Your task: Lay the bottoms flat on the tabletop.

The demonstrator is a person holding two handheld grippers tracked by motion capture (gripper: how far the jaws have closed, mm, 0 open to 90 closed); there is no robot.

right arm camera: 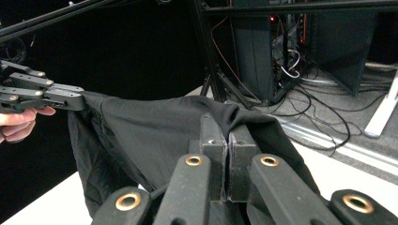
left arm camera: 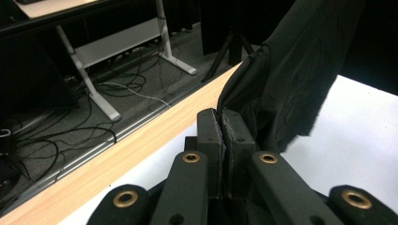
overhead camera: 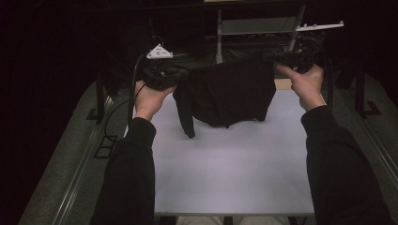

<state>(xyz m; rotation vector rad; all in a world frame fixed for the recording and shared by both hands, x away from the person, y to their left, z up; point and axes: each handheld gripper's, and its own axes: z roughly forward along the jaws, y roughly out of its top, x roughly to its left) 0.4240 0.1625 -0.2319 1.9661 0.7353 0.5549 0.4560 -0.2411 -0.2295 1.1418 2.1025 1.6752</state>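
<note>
A black cloth garment [overhead camera: 225, 93] hangs stretched between two handheld grippers above the far part of a white tabletop [overhead camera: 234, 168]. The left gripper [left arm camera: 221, 117] and right gripper [right arm camera: 227, 136] each have their jaws pressed together, pinching one end of its top edge. Its long axis runs side to side — level between the hands — while one black sleeve [overhead camera: 187, 123] dangles lower on the left, its tip apparently brushing the table.

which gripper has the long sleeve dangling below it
The left gripper. A narrow sleeve of the black garment hangs under it; below the right gripper the cloth ends higher.
</note>
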